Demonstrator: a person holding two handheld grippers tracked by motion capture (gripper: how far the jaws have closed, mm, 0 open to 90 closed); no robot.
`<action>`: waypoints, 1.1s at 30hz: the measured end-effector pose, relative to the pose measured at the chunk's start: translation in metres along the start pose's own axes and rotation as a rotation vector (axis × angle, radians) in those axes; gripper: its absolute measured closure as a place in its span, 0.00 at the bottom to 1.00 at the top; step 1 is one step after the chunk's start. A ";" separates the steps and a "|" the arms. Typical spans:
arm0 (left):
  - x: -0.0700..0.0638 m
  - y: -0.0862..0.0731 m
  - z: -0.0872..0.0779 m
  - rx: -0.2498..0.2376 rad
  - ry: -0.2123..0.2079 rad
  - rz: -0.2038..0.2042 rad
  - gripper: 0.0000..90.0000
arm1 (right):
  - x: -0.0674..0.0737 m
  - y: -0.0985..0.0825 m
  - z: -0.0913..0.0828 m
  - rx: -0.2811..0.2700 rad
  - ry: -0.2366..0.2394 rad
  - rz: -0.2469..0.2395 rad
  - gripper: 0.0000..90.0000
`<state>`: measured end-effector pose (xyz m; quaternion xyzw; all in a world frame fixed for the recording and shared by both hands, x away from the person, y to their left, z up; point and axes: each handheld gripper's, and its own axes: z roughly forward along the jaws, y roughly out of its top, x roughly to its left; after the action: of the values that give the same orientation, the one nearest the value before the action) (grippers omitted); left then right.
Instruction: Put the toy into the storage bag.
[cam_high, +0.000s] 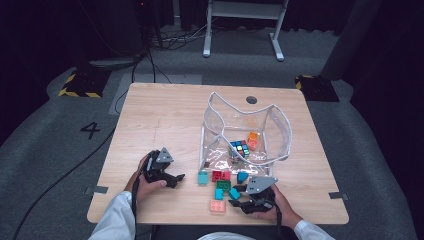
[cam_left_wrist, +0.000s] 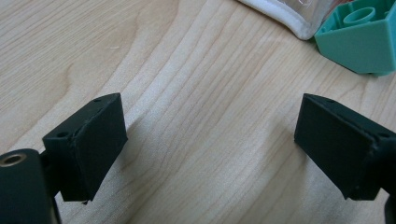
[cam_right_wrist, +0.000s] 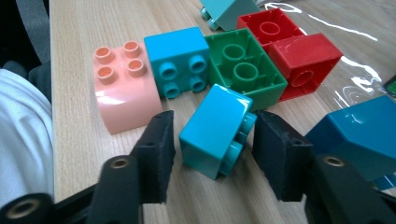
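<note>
On the worktop (cam_high: 165, 115) a clear bag (cam_high: 272, 132) stands open, and it already holds a puzzle cube (cam_high: 240, 148) and an orange brick (cam_high: 253, 140), so some of the packing looks done. Most of it is left: a cluster of bricks lies loose on the wood just in front of the bag's mouth. In the right gripper view these are a pink brick (cam_right_wrist: 122, 86), a blue brick (cam_right_wrist: 180, 60), a green brick (cam_right_wrist: 243, 67) lying open side up, a red brick (cam_right_wrist: 289, 49), a teal brick (cam_right_wrist: 229, 11) behind them and a dark blue brick (cam_right_wrist: 362, 133) at the right edge. The right claw (cam_right_wrist: 212, 140) straddles a turquoise brick (cam_right_wrist: 215, 130) that lies tipped on its side, touching the worktop; the jaws stand on either side of it with a little gap showing at each pad, so they bracket it rather than clamp it, and it has not been lifted. The left claw (cam_left_wrist: 210, 144) sits released and wide over bare wood, with nothing between its jaws, near the bag's white hem (cam_left_wrist: 285, 16) and a teal brick at the corner. By my judgement the job is in its early part: one pick about to be made, and some seven bricks to go in.
</note>
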<state>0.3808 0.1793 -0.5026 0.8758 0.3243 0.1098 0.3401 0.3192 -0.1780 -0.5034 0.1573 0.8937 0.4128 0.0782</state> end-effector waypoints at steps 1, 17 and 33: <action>0.000 0.000 0.000 0.000 0.000 0.001 0.10 | 0.000 0.000 0.000 -0.003 -0.001 0.007 0.61; 0.000 0.000 0.000 0.000 0.000 0.001 0.10 | 0.001 -0.009 -0.013 -0.002 -0.017 0.012 0.75; 0.000 0.000 0.000 0.000 0.000 0.001 0.10 | -0.010 -0.024 -0.055 -0.022 -0.018 -0.036 0.75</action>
<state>0.3807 0.1793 -0.5026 0.8760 0.3238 0.1102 0.3399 0.3086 -0.2355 -0.4863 0.1438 0.8912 0.4195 0.0954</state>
